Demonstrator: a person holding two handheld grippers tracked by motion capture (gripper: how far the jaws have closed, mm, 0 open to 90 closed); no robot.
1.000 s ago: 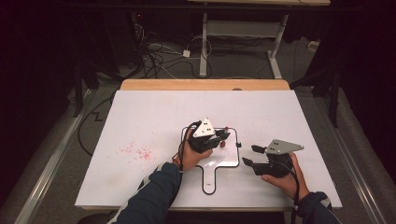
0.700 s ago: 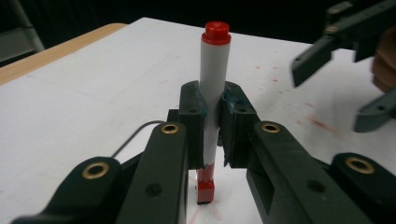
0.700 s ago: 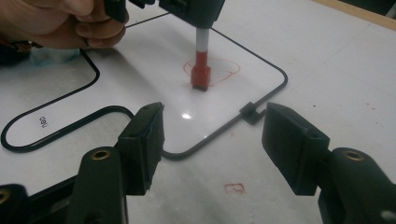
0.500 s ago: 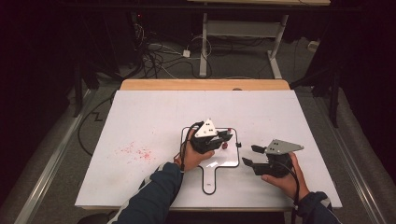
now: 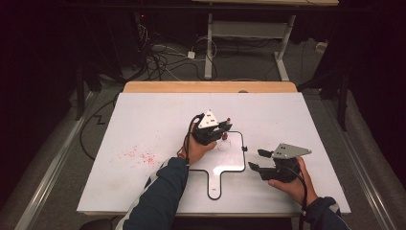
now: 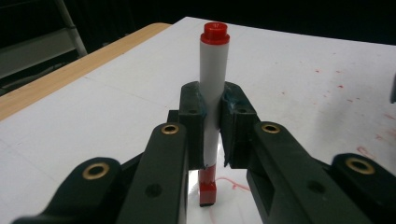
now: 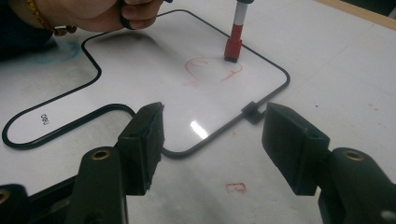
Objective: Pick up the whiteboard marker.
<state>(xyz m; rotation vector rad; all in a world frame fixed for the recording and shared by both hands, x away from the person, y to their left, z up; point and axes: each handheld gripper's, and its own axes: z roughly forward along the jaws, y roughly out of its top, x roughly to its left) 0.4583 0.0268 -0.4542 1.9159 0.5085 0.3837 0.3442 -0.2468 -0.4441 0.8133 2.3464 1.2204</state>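
Note:
A small paddle-shaped whiteboard [image 5: 231,160] with a black rim lies on the white table. My left gripper [image 5: 223,129] is shut on a white marker [image 6: 212,70] with red ends, held upright. Its lower red end [image 6: 208,186] touches the board. In the right gripper view the marker [image 7: 236,32] stands beside a red scribble [image 7: 212,70] on the whiteboard [image 7: 140,70]. My right gripper [image 5: 256,160] is open just off the board's right edge, with its jaws [image 7: 212,135] wide apart and nothing between them.
Red specks [image 5: 139,155] stain the white table top [image 5: 143,120] at the left. A wooden strip [image 5: 210,86] runs along the far edge. Cables and table legs [image 5: 209,43] lie on the dark floor beyond.
My left gripper has shifted a little farther up the board with the marker in it. The right gripper has stayed where it was.

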